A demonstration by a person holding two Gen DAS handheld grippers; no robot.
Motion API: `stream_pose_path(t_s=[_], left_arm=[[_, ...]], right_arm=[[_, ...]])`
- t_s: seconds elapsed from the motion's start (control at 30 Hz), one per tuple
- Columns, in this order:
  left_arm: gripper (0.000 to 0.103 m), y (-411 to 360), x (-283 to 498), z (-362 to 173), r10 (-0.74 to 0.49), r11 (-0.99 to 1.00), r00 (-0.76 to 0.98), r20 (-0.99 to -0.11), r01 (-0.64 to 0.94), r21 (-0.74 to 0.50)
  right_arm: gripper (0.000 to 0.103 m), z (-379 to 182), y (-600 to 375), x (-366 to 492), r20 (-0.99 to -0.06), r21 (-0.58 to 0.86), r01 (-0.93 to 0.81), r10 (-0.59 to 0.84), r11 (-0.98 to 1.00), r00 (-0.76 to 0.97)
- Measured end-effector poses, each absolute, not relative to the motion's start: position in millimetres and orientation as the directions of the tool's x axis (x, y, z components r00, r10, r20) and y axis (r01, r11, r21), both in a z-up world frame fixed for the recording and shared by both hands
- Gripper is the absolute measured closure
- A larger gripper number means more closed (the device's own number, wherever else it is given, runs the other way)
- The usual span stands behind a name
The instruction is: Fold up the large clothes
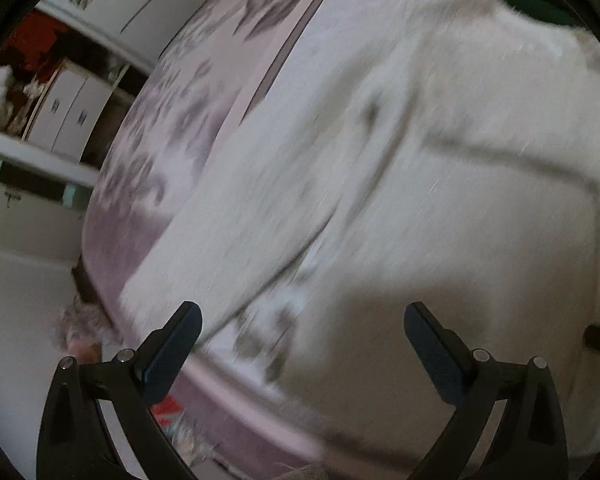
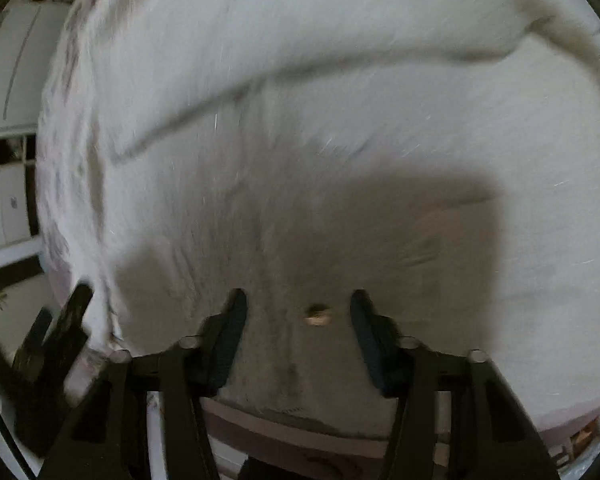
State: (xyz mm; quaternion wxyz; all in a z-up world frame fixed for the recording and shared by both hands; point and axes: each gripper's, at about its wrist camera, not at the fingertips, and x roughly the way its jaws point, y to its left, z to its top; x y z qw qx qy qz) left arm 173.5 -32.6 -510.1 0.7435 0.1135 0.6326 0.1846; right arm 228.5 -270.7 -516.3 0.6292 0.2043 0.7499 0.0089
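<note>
A large white fuzzy garment [image 1: 440, 200] lies spread over a bed with a pink and purple flowered sheet [image 1: 172, 120]. My left gripper [image 1: 302, 312] hangs open above the garment's near left edge, where the sheet shows, with nothing between its fingers. In the right wrist view the garment [image 2: 300, 100] fills the picture, with a fold line running across it. My right gripper [image 2: 298, 296] points down at it, its jaws apart. A small tan button [image 2: 318, 315] sits on the cloth between the fingers. The left gripper's dark finger [image 2: 70, 312] shows at the lower left.
The bed's rounded edge [image 1: 100, 272] drops to a pale floor [image 1: 20, 300] on the left. White cabinets [image 1: 68, 108] and a white wardrobe [image 1: 152, 0] stand beyond the bed. Red cloth [image 1: 36, 44] lies on a shelf at the far left.
</note>
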Motion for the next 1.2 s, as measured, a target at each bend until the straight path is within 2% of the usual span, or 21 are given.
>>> stream_pose_path(t_s=[0.07, 0.23, 0.3, 0.33, 0.37, 0.4, 0.43, 0.5, 0.53, 0.57, 0.67, 0.7, 0.77, 0.83, 0.9, 0.97, 1.0, 1.03, 1.1, 1.2], left_arm=[[0.0, -16.2, 160.6, -518.7, 0.415, 0.904, 0.085, -0.906, -0.154, 0.4], [0.0, 22.4, 143.6, -527.7, 0.387, 0.903, 0.052, -0.921, -0.226, 0.366], [0.0, 34.7, 139.4, -527.5, 0.374, 0.9, 0.042, -0.926, -0.257, 0.352], [0.0, 41.1, 138.2, -525.6, 0.37, 0.898, 0.041, -0.928, -0.273, 0.346], [0.0, 47.6, 137.8, -522.5, 0.365, 0.896, 0.044, -0.93, -0.29, 0.338], [0.0, 51.4, 137.5, -520.2, 0.361, 0.894, 0.049, -0.931, -0.303, 0.33], [0.0, 56.7, 135.8, -518.5, 0.359, 0.891, 0.053, -0.932, -0.316, 0.325], [0.0, 68.4, 134.0, -519.0, 0.355, 0.887, 0.052, -0.934, -0.334, 0.318], [0.0, 72.3, 133.4, -520.2, 0.356, 0.883, 0.049, -0.933, -0.343, 0.319], [0.0, 78.7, 130.9, -523.0, 0.359, 0.878, 0.042, -0.933, -0.354, 0.322], [0.0, 96.0, 125.0, -526.5, 0.347, 0.863, 0.017, -0.938, -0.398, 0.313], [0.0, 102.8, 122.6, -525.8, 0.344, 0.857, 0.012, -0.939, -0.413, 0.309], [0.0, 115.6, 117.0, -526.1, 0.333, 0.845, 0.006, -0.943, -0.445, 0.296], [0.0, 131.8, 109.7, -529.8, 0.285, 0.831, -0.001, -0.959, -0.497, 0.248], [0.0, 148.9, 103.5, -535.5, 0.21, 0.812, -0.009, -0.978, -0.555, 0.179], [0.0, 171.7, 96.3, -541.5, 0.069, 0.754, 0.028, -0.997, -0.656, 0.034], [0.0, 180.6, 93.0, -543.2, 0.023, 0.717, 0.059, -0.998, -0.696, -0.025], [0.0, 192.6, 89.2, -545.8, -0.029, 0.661, 0.117, -0.993, -0.743, -0.107], [0.0, 210.9, 85.4, -553.0, -0.11, 0.559, 0.243, -0.964, -0.787, -0.262], [0.0, 227.9, 86.1, -571.3, -0.169, 0.425, 0.342, -0.924, -0.821, -0.382]], right_arm=[[0.103, -518.3, -248.4, 239.8, -0.954, 0.242, 0.32, 0.284, 0.916, -0.093], [0.103, -498.6, -187.5, 240.3, -0.97, 0.227, 0.215, 0.239, 0.95, -0.032], [0.103, -503.4, -193.5, 235.5, -0.986, 0.144, 0.238, 0.16, 0.96, -0.05], [0.096, -508.2, -187.9, 241.6, -0.991, 0.103, 0.246, 0.121, 0.964, -0.056], [0.075, -510.2, -194.8, 240.8, -0.993, 0.077, 0.252, 0.096, 0.965, -0.064], [0.059, -512.0, -201.9, 238.5, -0.994, 0.072, 0.265, 0.093, 0.962, -0.065], [0.039, -515.8, -206.2, 231.4, -0.992, 0.093, 0.288, 0.113, 0.953, -0.053], [0.042, -535.0, -187.4, 240.7, -0.988, 0.108, 0.291, 0.136, 0.951, -0.079], [0.069, -549.9, -180.9, 235.2, -0.985, 0.114, 0.294, 0.148, 0.949, -0.094], [0.089, -559.5, -184.6, 235.9, -0.986, 0.09, 0.297, 0.126, 0.951, -0.106], [0.095, -565.7, -168.6, 231.6, -0.993, 0.07, 0.324, 0.099, 0.943, -0.071], [0.096, -554.3, -157.3, 227.5, -0.992, 0.112, 0.3, 0.124, 0.947, -0.02], [0.096, -546.4, -146.3, 216.3, -0.995, 0.098, 0.243, 0.099, 0.965, 0.006], [0.095, -569.8, -141.2, 199.8, -0.993, 0.064, 0.243, 0.085, 0.968, -0.076], [0.088, -585.2, -146.0, 184.1, -0.989, 0.058, 0.293, 0.096, 0.954, -0.115], [0.078, -583.4, -158.8, 168.7, -0.979, 0.127, 0.348, 0.173, 0.929, -0.105], [0.068, -582.1, -158.8, 161.1, -0.976, 0.147, 0.373, 0.195, 0.916, -0.094], [0.063, -579.6, -157.6, 152.4, -0.976, 0.158, 0.388, 0.204, 0.908, -0.081], [0.063, -576.1, -154.0, 144.0, -0.975, 0.171, 0.383, 0.211, 0.908, -0.064], [0.063, -582.4, -135.4, 132.2, -0.978, 0.17, 0.353, 0.201, 0.92, -0.051]])
